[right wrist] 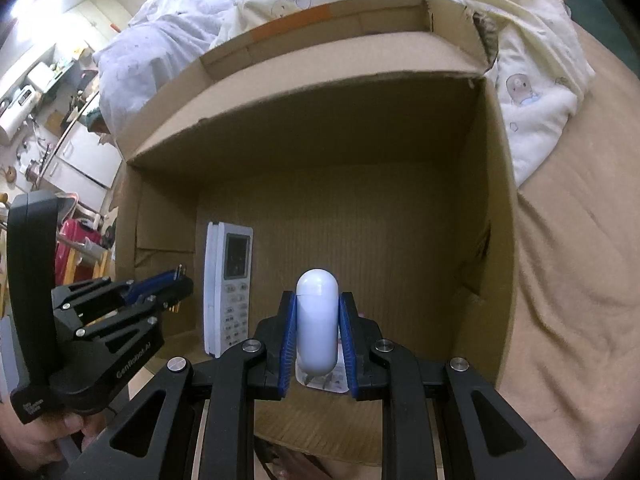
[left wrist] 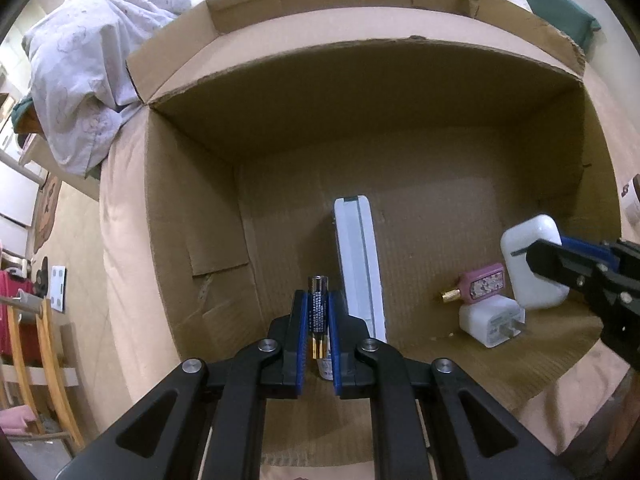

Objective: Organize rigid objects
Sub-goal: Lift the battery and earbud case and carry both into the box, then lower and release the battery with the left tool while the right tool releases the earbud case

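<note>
Rumpled bedding [left wrist: 80, 68] surrounds the open cardboard box [left wrist: 180, 208] we are packing on the bed. Our left gripper [left wrist: 319, 320] is clamped on a dark battery [left wrist: 318, 304], held upright over the box floor; our right gripper [right wrist: 318, 332] pinches a white earbud case [right wrist: 317, 320] above the near right corner. We judge it best to lower each until it rests on the cardboard, then release. Beside the battery lies a white remote [left wrist: 360, 264]; under the case sit a white charger plug [left wrist: 490, 320] and a pink perfume bottle [left wrist: 480, 286], so we should pick bare floor.
</note>
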{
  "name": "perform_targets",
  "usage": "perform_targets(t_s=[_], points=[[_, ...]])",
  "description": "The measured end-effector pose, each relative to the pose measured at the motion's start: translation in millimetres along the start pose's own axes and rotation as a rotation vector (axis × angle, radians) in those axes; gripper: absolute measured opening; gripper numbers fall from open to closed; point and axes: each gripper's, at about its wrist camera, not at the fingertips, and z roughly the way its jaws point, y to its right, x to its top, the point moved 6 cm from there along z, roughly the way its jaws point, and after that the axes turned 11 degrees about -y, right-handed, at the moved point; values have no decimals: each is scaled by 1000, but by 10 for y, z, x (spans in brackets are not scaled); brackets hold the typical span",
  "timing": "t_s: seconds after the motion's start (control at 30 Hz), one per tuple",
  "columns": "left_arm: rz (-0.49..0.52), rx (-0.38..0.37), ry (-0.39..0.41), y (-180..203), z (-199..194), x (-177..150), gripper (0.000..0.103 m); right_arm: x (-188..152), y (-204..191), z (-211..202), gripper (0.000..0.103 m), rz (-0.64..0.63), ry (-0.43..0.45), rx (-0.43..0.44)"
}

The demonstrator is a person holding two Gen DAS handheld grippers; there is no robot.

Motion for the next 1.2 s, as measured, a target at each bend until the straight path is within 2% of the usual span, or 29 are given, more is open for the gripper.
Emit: perform_targets(t_s=[0.37, 1.07, 1.1, 1.13, 1.17, 1.2], points=[[-6, 14, -21, 1, 149, 37, 9, -66, 39, 162, 22, 10, -59, -25], [-11, 13, -30, 38, 114, 57, 11, -35, -5, 149, 23, 9, -53, -12], [-8, 17, -26, 43, 94, 56, 16, -42, 6, 119, 23, 6, -41, -8], [-5, 20, -20, 50, 71, 55, 26, -32, -4, 82, 25, 3, -25, -3], [-5, 25, -15, 47, 55, 46, 33, -24, -4, 44, 31, 2, -12, 3], [-5, 25, -7, 48, 27, 46, 50, -13, -6, 12, 42, 5, 0, 9]])
